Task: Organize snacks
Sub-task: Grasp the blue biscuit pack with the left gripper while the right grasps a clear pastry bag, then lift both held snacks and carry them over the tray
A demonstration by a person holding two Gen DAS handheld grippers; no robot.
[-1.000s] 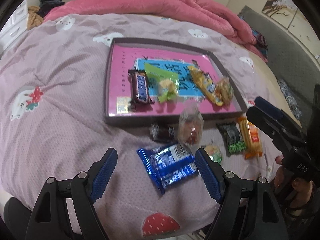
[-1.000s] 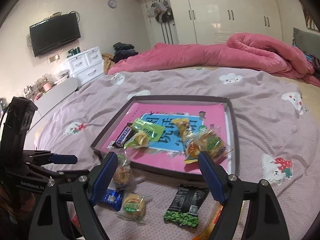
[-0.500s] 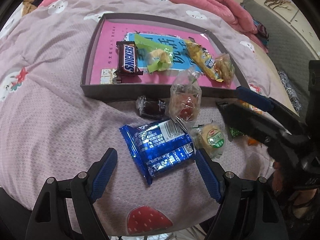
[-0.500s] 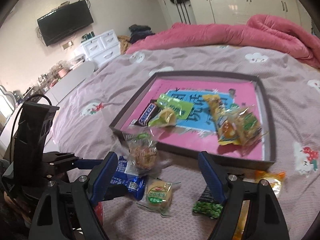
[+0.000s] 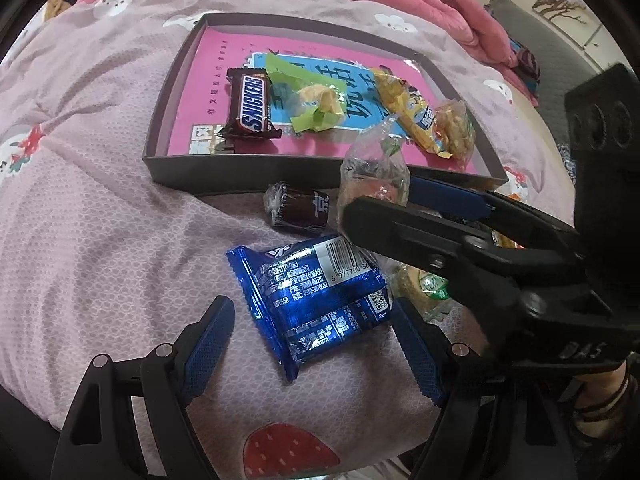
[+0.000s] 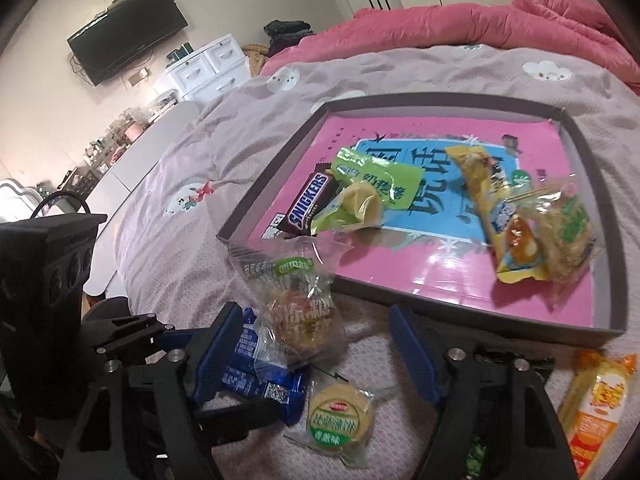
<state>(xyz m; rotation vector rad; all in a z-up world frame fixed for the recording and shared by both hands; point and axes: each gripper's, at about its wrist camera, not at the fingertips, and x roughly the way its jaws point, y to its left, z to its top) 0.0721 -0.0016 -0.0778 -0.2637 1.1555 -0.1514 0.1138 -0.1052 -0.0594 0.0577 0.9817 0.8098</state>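
right gripper (image 6: 312, 354) has its jaws closing in around the clear-wrapped pastry (image 6: 298, 312), pads not pressing it yet, so it's still loose on the bedspread (image 6: 180, 168) just outside the tray's near wall. left gripper (image 5: 312, 344) hangs spread wide over the blue packet (image 5: 316, 300), not touching. a dark wrapped candy (image 5: 298, 210) sits against the tray (image 5: 280, 168) wall. inside the tray: snickers bar (image 5: 250, 106), green packet (image 5: 312, 96), yellow packet (image 5: 408, 108). round green-label cake (image 6: 340, 416) lies just beside the blue packet, orange packet (image 6: 596, 400) toward the bed's edge.
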